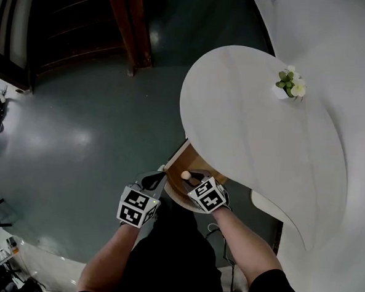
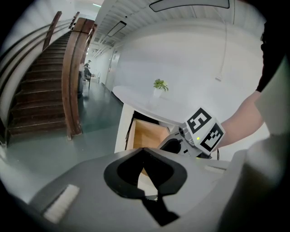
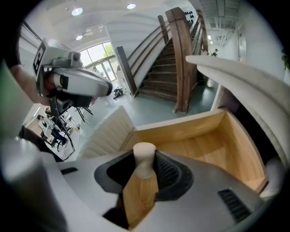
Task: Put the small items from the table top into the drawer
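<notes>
A light wooden piece with a cream knob (image 3: 141, 188) stands upright between the jaws of my right gripper (image 3: 145, 172), which is shut on it. From the head view, the knob (image 1: 185, 174) is above the open wooden drawer (image 1: 188, 158) under the white table (image 1: 257, 141). The drawer's bare wooden floor (image 3: 206, 147) lies just ahead of the held piece. My left gripper (image 1: 154, 181) hovers left of the drawer, with its jaws (image 2: 145, 152) together and nothing between them. In the left gripper view, the right gripper's marker cube (image 2: 205, 130) sits beside the drawer (image 2: 146, 133).
A small potted plant (image 1: 289, 84) stands at the far side of the table top. A dark wooden staircase post (image 1: 129, 25) rises beyond the grey-green floor (image 1: 79, 123). A white curved wall (image 1: 347, 72) runs along the right.
</notes>
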A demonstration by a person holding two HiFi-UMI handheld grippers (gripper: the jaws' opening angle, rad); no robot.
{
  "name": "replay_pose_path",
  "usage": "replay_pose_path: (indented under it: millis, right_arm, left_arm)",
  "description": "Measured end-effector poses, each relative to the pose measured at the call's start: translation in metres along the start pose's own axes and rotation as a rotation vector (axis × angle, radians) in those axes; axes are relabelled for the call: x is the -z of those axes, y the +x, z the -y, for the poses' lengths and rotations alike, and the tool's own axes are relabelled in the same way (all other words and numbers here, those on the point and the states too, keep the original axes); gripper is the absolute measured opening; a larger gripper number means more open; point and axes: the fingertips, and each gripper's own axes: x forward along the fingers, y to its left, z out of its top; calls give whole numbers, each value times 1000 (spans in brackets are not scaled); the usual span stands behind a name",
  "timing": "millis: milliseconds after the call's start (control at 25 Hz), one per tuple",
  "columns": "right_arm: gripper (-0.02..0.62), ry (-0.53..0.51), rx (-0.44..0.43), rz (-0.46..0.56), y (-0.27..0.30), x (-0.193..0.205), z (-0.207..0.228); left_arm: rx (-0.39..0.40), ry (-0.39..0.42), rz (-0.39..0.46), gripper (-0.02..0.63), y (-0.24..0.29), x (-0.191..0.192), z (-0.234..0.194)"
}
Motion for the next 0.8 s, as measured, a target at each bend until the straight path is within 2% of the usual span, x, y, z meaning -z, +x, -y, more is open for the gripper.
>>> replay_pose_path:
  millis: [320,560,800]
  right_arm:
    - [126,-30,-7,-47,26,7,13]
    - [132,-110,-28,-131,46,25,10]
    - [141,-87,-36,-168,64,37,12]
  left_arm:
    - [-2,-12,18,11,6,-1,-3]
    - [-3,-18,29,11,9,1,1]
    - [-16,-24,23,11,7,10,-7]
